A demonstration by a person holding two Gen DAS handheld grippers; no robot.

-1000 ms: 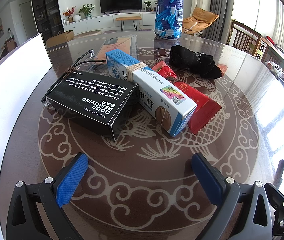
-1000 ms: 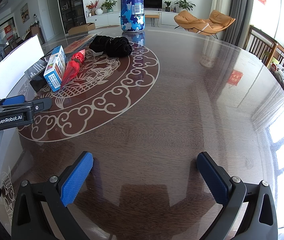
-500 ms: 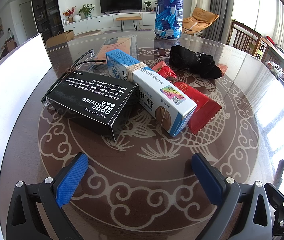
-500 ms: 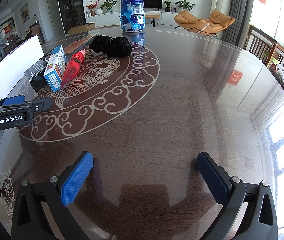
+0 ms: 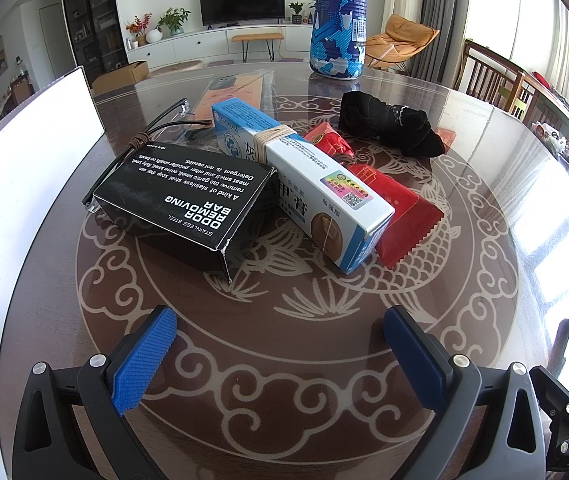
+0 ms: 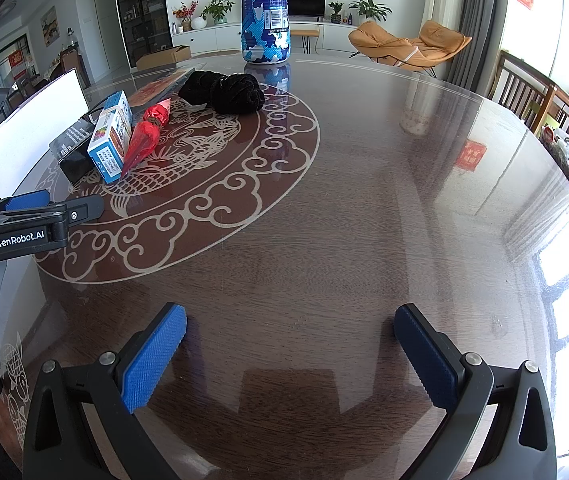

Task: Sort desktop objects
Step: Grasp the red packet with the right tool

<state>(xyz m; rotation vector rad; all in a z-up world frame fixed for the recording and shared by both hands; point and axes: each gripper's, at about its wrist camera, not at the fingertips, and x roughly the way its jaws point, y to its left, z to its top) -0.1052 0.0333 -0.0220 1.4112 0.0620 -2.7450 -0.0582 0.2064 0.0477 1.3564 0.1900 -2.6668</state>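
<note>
Black box point(image 5: 180, 204) lying just ahead of left claw point(image 5: 280, 356), long axis slanting toward counter's left edge; both claws released, right claw point(image 6: 290, 354) facing bare counter point(image 6: 364, 200), farther off.

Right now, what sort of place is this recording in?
Most likely a home living and dining room: a large round table, a wall-mounted television over a white cabinet, and an orange lounge chair by curtained windows.

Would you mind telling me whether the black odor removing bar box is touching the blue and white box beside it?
Touching. In the left wrist view, the black odor removing bar box presses its far corner against the blue and white box's side, no gap showing.
</note>
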